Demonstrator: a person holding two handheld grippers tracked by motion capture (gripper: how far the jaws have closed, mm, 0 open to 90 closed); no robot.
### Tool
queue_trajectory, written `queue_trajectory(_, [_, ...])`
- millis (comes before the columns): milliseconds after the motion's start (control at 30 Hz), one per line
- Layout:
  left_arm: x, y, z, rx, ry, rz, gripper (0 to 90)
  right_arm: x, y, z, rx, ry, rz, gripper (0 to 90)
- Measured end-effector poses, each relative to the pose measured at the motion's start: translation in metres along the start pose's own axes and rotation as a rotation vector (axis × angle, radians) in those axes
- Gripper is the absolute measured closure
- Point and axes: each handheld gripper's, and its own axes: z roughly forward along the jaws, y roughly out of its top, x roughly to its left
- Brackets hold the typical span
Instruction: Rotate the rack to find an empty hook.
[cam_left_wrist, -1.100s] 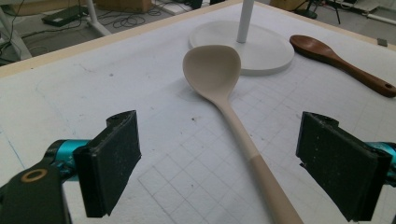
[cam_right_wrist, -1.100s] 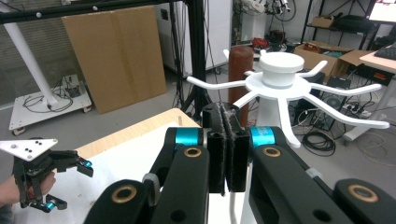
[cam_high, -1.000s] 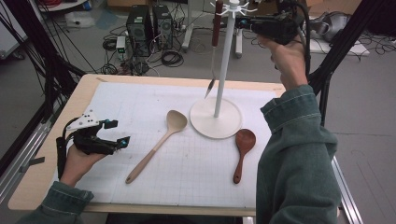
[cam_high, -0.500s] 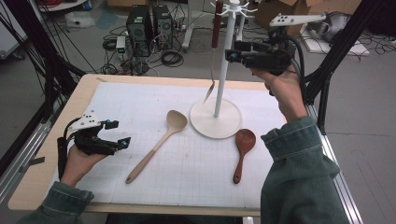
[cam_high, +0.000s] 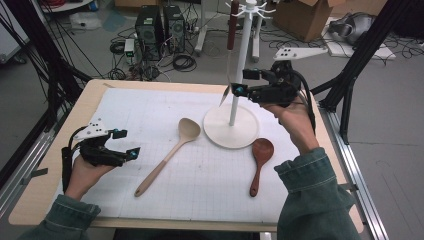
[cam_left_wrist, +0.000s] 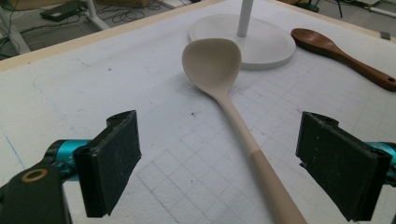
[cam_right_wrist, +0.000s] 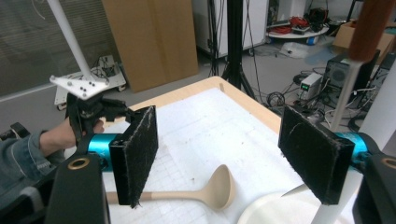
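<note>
In the left gripper view the pale spoon (cam_left_wrist: 224, 88) loses its handle end at the bottom edge, and the dark spoon (cam_left_wrist: 343, 53) is cropped at the right.

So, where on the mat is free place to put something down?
The far-left part of the mat, beyond the left gripper, is bare. So is the near middle, between the pale spoon and the dark spoon. It is crowded around the stand base.

Pale wooden spoon (cam_left_wrist: 219, 79), matt and smooth, lies on a white gridded mat (cam_high: 165, 190) that looks papery and a little rough. Dark wooden spoon (cam_high: 260, 155), glossy. Stand's base (cam_high: 220, 132) smooth white. Gripper pads (cam_left_wrist: 114, 158) black, coarse.
</note>
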Motion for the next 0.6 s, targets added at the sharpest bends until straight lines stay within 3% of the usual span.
queue_trajectory(600, [-0.002,0.0,0.003,0.01,-0.005,0.009,14.9,0.005,-0.058,-0.003,0.049,-0.044,0.032,24.5])
